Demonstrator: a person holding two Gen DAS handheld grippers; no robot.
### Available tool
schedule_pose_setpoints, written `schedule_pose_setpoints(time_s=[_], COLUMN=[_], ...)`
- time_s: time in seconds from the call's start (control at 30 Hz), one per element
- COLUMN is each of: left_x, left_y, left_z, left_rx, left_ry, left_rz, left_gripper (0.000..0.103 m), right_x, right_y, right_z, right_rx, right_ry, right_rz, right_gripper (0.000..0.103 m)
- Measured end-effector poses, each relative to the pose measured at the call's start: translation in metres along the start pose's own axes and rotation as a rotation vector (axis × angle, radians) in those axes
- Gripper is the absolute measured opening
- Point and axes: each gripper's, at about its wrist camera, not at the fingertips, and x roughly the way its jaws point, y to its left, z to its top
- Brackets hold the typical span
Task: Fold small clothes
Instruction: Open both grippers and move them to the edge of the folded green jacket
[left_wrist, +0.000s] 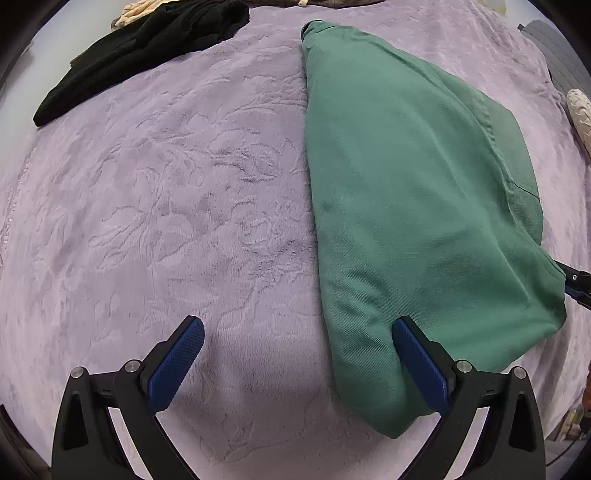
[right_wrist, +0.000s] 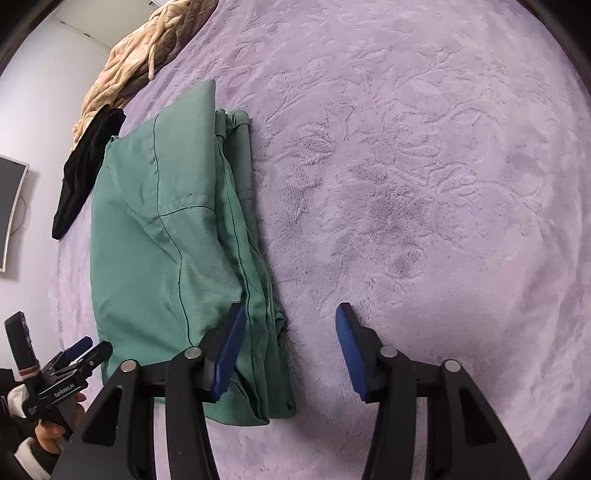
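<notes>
Green garment (left_wrist: 413, 206), folded into a long bundle, lies on the lilac bed cover (left_wrist: 166, 192); it looks light, soft and floppy, so its layers will likely slide apart unless all are pinched together. Both claws, left claw (left_wrist: 295, 365) and right claw (right_wrist: 291, 350), are open and grip nothing. Best hold: the stacked edge at the near end, by the right claw's left finger (right_wrist: 229, 350).

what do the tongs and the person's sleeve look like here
Both tongs, left and right, share one build: matte black angular arms with triangular cutouts and silver round pivot screws, each ending in a flat blue pad with a fine dotted texture. Seen from the right wrist, the left handle bears white lettering. The hand holding it shows a white cuff over a dark sleeve.
</notes>
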Motion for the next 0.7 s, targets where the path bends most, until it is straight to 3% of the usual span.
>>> schedule_pose_setpoints(time_s=[0.1, 0.23, 0.4, 0.53, 0.7], left_x=[0.003, 0.000, -0.020, -0.009, 0.009], left_y=[0.000, 0.003, 0.012, 0.018, 0.023], left_z=[0.000, 0.006, 0.029, 0.055, 0.072], left_rx=[-0.001, -0.020, -0.067, -0.081, -0.102], left_ry=[0.019, 0.039, -0.026, -0.021, -0.012], left_rz=[-0.015, -0.048, -0.111, -0.123, -0.147], left_gripper=[0.102, 0.102, 0.102, 0.102, 0.102], right_x=[-0.006, -0.013, -0.015, -0.004, 0.025], right_y=[-0.001, -0.006, -0.012, -0.011, 0.002], right_z=[0.004, 0.012, 0.026, 0.043, 0.064], right_rx=[-0.010, -0.006, 0.022, 0.059, 0.050], right_ry=[-0.004, -0.013, -0.011, -0.001, 0.050], right_rz=[0.009, 0.037, 0.183, 0.284, 0.303], right_gripper=[0.058, 0.069, 0.080, 0.080, 0.080])
